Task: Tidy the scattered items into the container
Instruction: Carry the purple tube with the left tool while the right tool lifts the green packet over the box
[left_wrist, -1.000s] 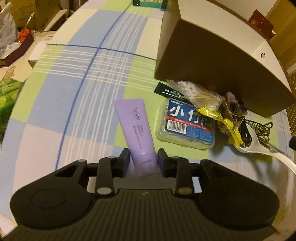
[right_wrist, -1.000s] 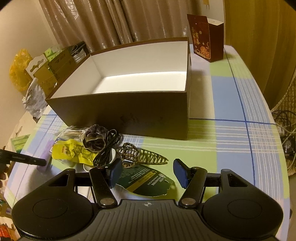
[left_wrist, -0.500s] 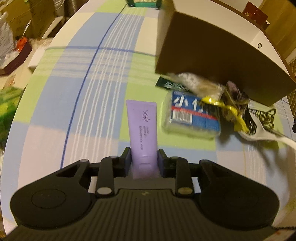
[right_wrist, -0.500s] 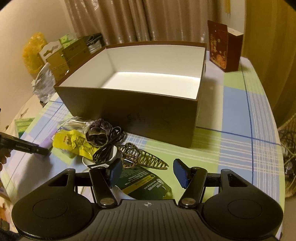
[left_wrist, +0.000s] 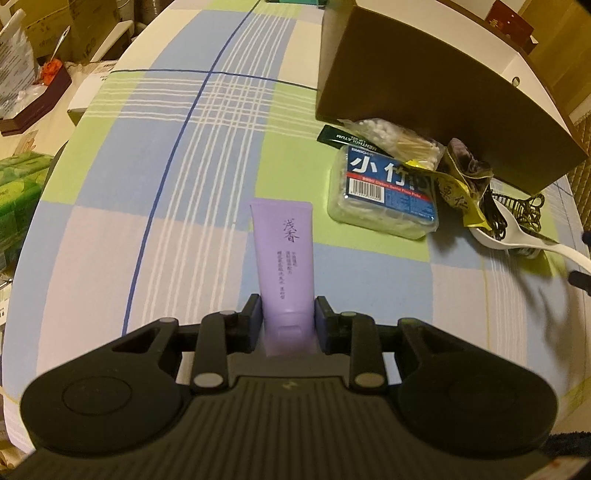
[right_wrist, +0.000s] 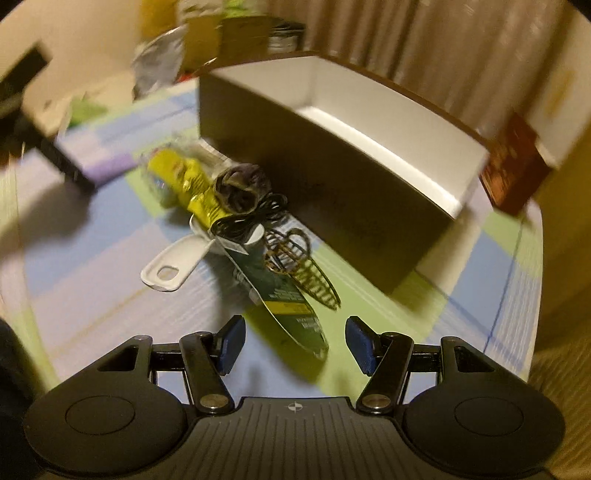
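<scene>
Clamping: left tongs (left_wrist: 287, 318) grip lilac plastic tube (left_wrist: 283, 254) at its near end above the checked desk (left_wrist: 155, 206) | right tongs (right_wrist: 293, 341) apart, empty | brown open-top cardboard box (left_wrist: 424, 99) far right

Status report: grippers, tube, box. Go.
Left gripper shut on tube. Right gripper open over green card. Box shows nothing inside. Nothing blocking.

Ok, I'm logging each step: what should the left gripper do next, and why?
Probably lift and carry toward the box: the left gripper is shut on the purple tube, which hasn't reached the box, and the box looks empty.
</scene>
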